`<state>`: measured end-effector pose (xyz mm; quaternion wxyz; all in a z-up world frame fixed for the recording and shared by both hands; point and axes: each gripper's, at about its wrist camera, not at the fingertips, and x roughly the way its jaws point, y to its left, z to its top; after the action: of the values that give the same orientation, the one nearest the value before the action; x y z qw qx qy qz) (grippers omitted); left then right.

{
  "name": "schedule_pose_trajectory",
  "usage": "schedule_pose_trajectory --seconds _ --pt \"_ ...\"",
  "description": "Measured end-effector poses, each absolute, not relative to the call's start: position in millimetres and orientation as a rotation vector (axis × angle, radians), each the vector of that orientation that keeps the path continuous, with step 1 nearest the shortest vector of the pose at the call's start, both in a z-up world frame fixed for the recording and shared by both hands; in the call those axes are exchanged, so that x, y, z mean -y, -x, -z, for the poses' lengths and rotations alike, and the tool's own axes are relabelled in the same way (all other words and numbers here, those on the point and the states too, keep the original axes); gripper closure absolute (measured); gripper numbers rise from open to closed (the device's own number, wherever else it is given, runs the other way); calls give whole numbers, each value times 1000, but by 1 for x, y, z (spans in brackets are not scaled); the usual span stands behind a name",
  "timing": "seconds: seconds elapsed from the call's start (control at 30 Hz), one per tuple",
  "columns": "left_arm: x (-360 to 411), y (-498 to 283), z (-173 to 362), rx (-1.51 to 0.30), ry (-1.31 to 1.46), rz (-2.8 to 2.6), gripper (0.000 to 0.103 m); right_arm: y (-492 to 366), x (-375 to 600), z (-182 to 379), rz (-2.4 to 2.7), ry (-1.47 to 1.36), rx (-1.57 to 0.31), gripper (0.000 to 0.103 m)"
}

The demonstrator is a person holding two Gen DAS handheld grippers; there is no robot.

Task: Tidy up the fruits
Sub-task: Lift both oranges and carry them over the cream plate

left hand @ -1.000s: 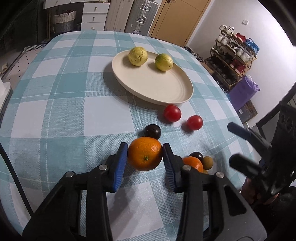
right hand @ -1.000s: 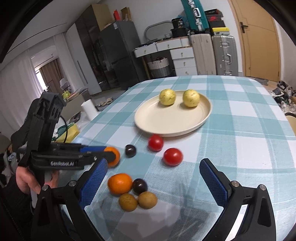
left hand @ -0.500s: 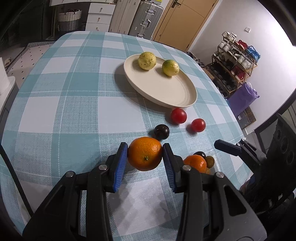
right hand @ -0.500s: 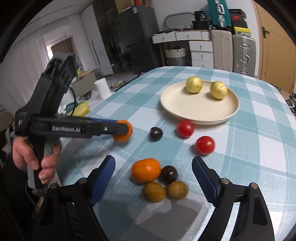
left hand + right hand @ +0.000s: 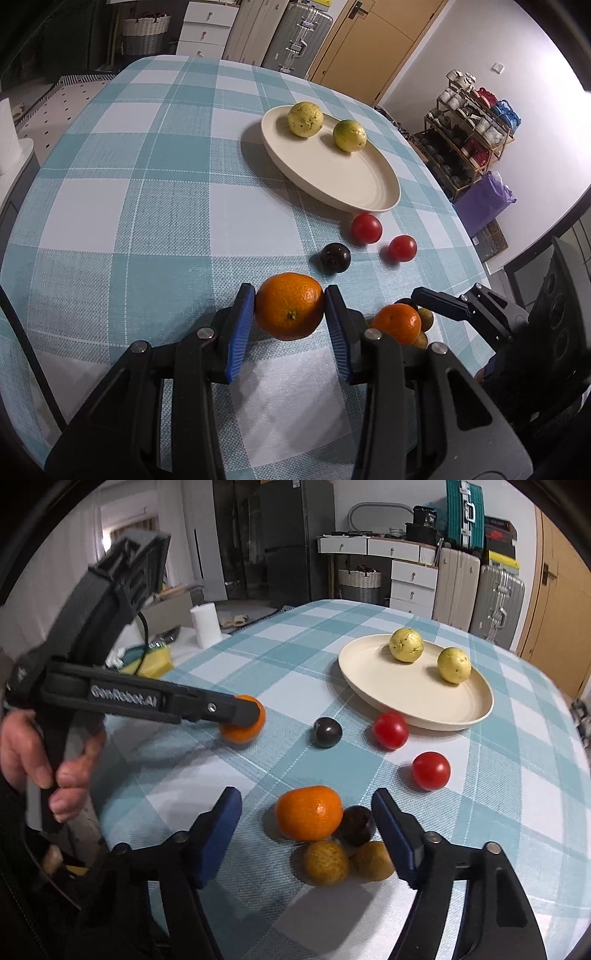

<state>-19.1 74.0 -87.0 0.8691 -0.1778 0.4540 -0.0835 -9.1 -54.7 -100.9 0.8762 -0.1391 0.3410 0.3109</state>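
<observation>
My left gripper (image 5: 290, 301) is shut on an orange (image 5: 289, 305), held just above the checked cloth; the same orange (image 5: 243, 720) shows in the right wrist view. My right gripper (image 5: 306, 812) hangs over a cluster near the table's front: a second orange (image 5: 309, 812), a dark plum (image 5: 356, 825) and two brownish-yellow fruits (image 5: 327, 862). Its jaws are closing, with the orange and plum between them and the pads touching neither. A cream plate (image 5: 343, 177) holds two yellow-green fruits (image 5: 305, 119). Two red tomatoes (image 5: 366, 228) and another dark plum (image 5: 335, 257) lie in front of the plate.
The round table with the teal checked cloth (image 5: 129, 206) drops off close at the right. A hand (image 5: 33, 753) grips the left gripper's handle. A white paper roll (image 5: 205, 624), drawers and suitcases stand beyond the table.
My right gripper has moved in and down over the fruit cluster, rolled, and its jaws have narrowed. The left gripper has drifted slightly with the orange still held.
</observation>
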Motion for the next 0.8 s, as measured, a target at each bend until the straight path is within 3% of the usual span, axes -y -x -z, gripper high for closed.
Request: schedule_pose_trajectory --seconds 0.13,0.27,0.8 --pt "-75 20 88 -953 377 175 67 11 46 104 -611 369 -697 44" --pt "-76 20 89 -954 389 186 67 9 46 103 -619 367 -707 64" --pt "-71 17 75 -938 373 203 67 5 61 88 -694 193 -709 64"
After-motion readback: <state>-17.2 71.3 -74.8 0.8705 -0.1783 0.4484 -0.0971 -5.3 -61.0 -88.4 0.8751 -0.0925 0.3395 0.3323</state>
